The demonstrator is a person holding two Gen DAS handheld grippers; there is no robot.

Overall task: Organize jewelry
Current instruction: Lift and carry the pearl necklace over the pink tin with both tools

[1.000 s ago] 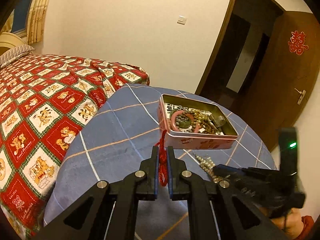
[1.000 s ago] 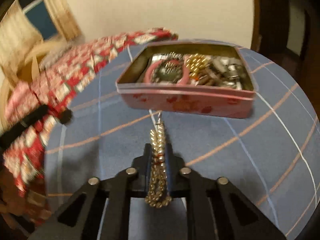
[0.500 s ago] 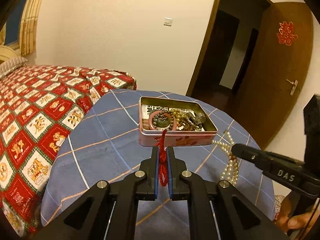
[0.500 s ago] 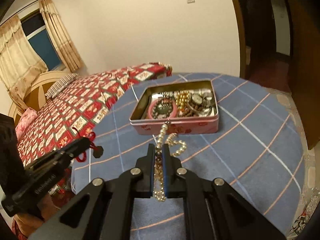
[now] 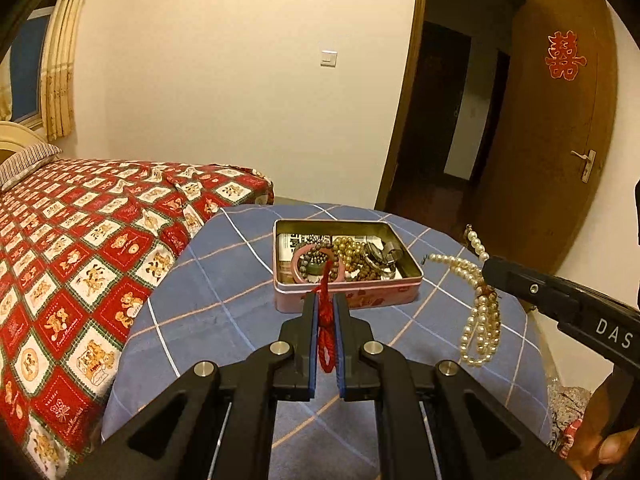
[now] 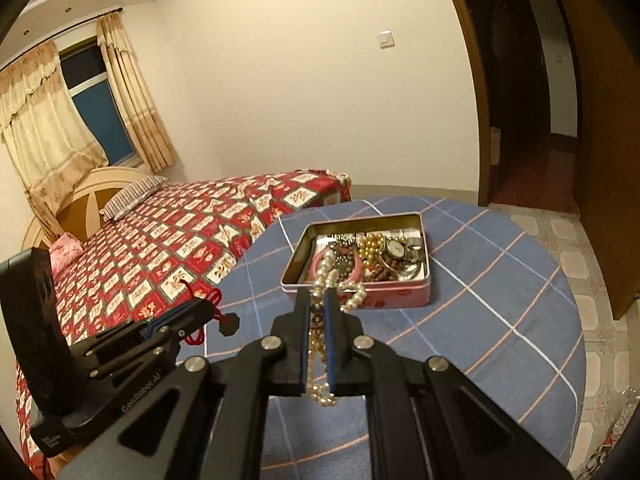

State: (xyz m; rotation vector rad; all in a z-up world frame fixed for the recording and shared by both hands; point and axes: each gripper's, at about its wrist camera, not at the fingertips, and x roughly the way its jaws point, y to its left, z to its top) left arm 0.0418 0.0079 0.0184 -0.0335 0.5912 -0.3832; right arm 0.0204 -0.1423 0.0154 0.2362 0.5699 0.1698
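Note:
An open pink tin [image 5: 348, 296] with bracelets, beads and watches sits on the blue checked table [image 5: 224, 292]; it also shows in the right wrist view [image 6: 400, 298]. My left gripper [image 5: 325, 304] is shut on a red cord [image 5: 325, 332], held above the table in front of the tin. The cord ends in a dark pendant [image 6: 229, 324] in the right wrist view. My right gripper [image 6: 319, 300] is shut on a pearl necklace [image 6: 326, 276], whose loops hang right of the tin [image 5: 480, 312].
A bed with a red patterned cover [image 5: 80, 248] lies left of the table. An open wooden door [image 5: 560, 140] and a dark doorway stand at the back right. A tiled floor [image 6: 580, 256] lies to the table's right.
Both grippers have risen and pulled back from the tin, each still holding its piece. The tin looks smaller and farther. The pearl necklace now hangs free in the air.

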